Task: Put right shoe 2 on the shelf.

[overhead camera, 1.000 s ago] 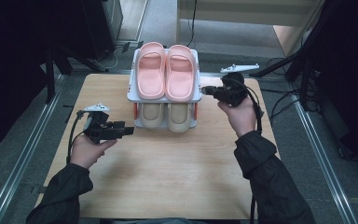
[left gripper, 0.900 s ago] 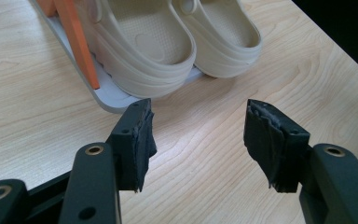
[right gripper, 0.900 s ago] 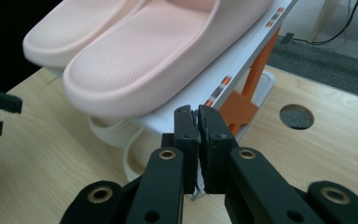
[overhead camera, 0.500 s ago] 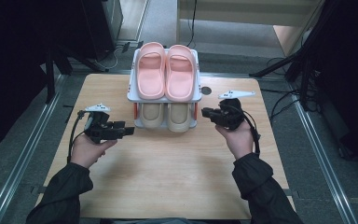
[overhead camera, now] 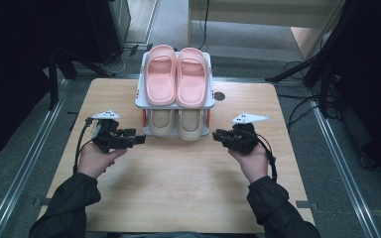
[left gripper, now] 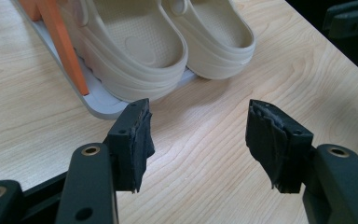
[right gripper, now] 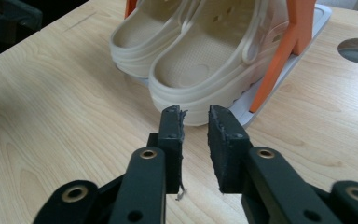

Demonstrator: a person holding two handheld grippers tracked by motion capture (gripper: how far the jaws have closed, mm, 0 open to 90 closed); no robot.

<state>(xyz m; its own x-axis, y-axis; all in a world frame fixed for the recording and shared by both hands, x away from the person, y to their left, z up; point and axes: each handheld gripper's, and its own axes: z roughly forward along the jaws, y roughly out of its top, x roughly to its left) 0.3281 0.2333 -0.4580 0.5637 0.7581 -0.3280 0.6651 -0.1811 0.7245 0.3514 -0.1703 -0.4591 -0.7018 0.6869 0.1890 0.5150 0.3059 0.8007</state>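
My forearms come in low over the wooden table (overhead camera: 178,188), one on each side of the shoe rack (overhead camera: 174,101), with both tools held roughly level and pointing inward toward it. My left gripper (overhead camera: 138,140) sits in my left hand (overhead camera: 96,159) just off the rack's near left corner; its jaws stand wide apart with nothing but bare tabletop between them, and the pads (left gripper: 142,140) touch nothing. Just ahead of those jaws lie the beige clogs (left gripper: 158,42) on the rack's lower tier, close but apart from them. My right gripper (overhead camera: 217,135) is held in my right hand (overhead camera: 253,161) near the rack's near right corner. Its jaws have just been opening and now stand a narrow gap apart, empty, the pads (right gripper: 221,135) clear of everything. The heel of the nearer clog is right in front of them. The pink slippers (overhead camera: 176,74) rest on the top tier, above and beyond both sets of fingers.
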